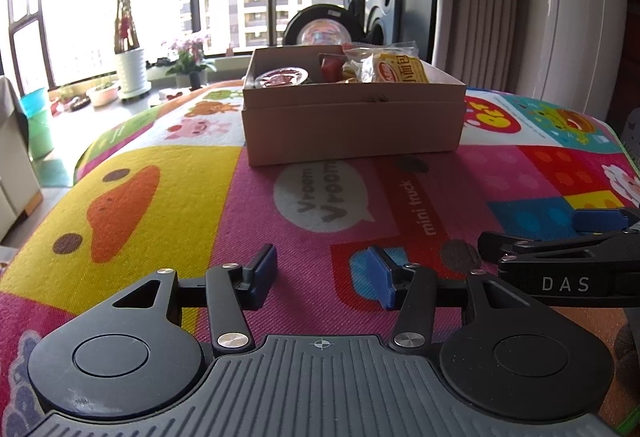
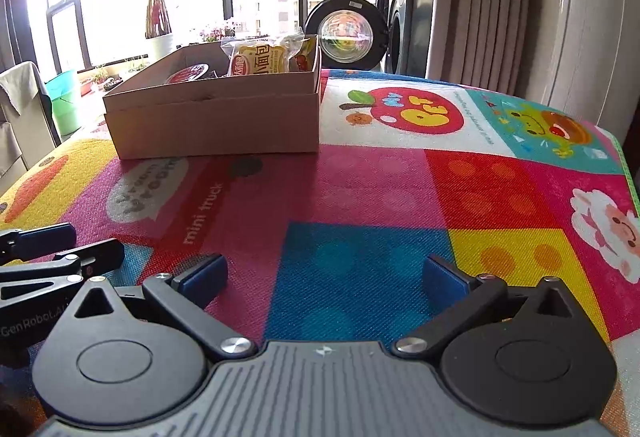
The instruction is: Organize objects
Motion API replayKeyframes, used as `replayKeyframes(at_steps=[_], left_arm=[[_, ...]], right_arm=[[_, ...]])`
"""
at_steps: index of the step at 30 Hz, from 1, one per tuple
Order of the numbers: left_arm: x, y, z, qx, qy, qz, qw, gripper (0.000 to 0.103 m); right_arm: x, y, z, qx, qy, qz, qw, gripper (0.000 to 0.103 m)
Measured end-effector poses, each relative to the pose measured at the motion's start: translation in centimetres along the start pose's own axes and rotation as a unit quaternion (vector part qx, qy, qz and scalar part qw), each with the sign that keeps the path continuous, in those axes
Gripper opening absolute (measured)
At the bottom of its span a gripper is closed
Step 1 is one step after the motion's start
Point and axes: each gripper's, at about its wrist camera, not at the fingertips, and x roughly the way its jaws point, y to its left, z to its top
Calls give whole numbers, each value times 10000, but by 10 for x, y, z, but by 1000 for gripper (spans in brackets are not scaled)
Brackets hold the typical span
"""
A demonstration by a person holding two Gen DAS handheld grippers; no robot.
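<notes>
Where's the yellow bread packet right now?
The yellow bread packet sits inside the cardboard box, at its far right corner in both wrist views, right of the round red-lidded cup. Both tongs hang open, well short of the box.

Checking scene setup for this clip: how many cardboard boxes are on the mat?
1. The cardboard box sits on the colourful mat, ahead of both open grippers, holding snack packets; nothing suggests another is hidden.

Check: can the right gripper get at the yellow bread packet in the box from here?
Probably yes. The right gripper is open and empty, the mat ahead is bare, and the bread packet sticks up above the open box's wall.
</notes>
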Motion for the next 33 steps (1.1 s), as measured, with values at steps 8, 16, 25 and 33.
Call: replayKeyframes(at_steps=[8, 16, 25, 33], left_arm=[[1, -1, 1, -40, 0, -13, 10000, 55], [1, 0, 1, -64, -2, -31, 10000, 55], [2, 0, 1, -15, 3, 7, 10000, 55], [2, -2, 1, -9, 1, 12, 10000, 55]], right_arm=[[1, 2, 0, 19, 3, -21, 10000, 103], [0, 1, 0, 18, 2, -23, 10000, 103], [0, 1, 0, 19, 2, -22, 10000, 103], [0, 1, 0, 20, 2, -21, 10000, 103]])
